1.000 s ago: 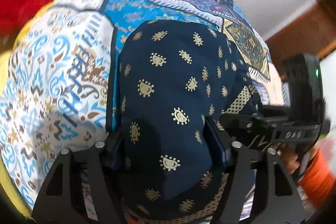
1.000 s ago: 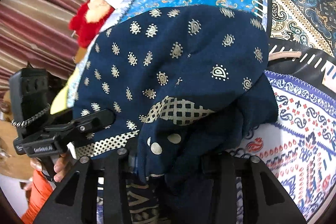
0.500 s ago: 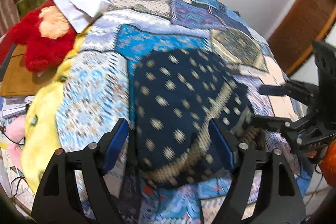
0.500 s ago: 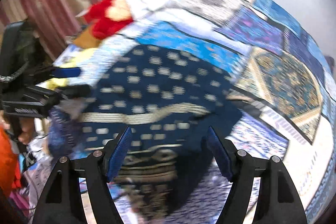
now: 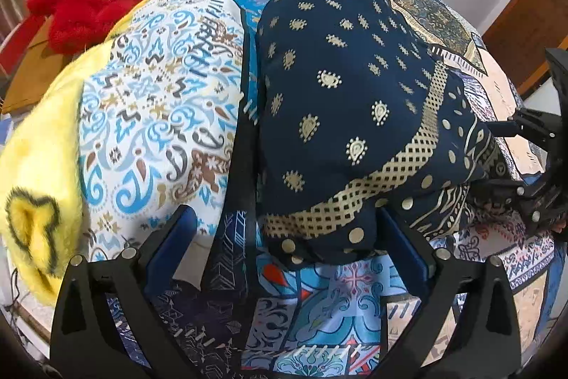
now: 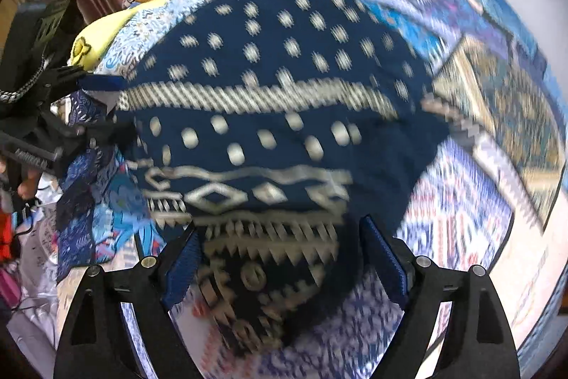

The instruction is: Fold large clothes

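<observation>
Right wrist view: garment (image 6: 284, 87) motion-blurred

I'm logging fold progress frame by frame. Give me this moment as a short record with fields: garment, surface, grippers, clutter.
garment: navy gold-printed cloth, bunched in a folded heap, gold lattice band showing
surface: patchwork blue patterned bedspread
left gripper: open, garment edge between its fingers
right gripper: open, over the garment's border; view blurred
clutter: red plush toy, yellow fuzzy blanket at bed edge

Matt navy printed cloth garment (image 5: 340, 102), patchwork cotton bedspread (image 5: 159, 102), fuzzy red plush (image 5: 81, 6)
</observation>
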`<state>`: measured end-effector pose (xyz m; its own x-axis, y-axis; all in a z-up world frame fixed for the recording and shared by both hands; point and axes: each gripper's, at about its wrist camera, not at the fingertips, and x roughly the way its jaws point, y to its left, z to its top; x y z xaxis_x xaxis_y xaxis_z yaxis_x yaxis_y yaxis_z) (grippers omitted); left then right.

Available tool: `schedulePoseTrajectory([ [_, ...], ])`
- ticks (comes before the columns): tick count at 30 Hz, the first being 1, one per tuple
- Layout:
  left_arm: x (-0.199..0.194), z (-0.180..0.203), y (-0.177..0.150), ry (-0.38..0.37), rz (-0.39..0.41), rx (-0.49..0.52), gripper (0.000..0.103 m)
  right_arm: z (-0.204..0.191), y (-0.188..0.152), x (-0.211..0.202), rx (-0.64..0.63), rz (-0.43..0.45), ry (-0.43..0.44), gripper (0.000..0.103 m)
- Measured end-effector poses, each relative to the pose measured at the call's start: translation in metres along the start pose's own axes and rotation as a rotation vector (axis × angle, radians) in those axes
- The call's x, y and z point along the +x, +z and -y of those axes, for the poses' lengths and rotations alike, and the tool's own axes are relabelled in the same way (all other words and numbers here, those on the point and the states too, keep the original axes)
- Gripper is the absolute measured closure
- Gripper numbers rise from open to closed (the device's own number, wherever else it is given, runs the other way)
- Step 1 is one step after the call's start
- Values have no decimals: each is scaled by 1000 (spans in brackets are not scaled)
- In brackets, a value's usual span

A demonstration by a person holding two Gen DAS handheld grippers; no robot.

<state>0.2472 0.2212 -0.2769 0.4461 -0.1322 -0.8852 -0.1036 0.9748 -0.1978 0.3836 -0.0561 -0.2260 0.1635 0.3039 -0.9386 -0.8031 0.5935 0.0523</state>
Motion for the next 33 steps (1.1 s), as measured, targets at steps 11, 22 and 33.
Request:
schedulePoseTrajectory([
  [11, -33, 2, -23, 233, 0, 57, 10, 40, -55, -50, 195, 35, -19, 18],
  [22, -192, 58, -18, 167, 383, 23, 10, -19, -65, -192, 204, 457, -94, 18],
  [33, -344, 151, -56, 129, 846, 130, 10, -98, -105, -338, 215, 947, -115, 18],
])
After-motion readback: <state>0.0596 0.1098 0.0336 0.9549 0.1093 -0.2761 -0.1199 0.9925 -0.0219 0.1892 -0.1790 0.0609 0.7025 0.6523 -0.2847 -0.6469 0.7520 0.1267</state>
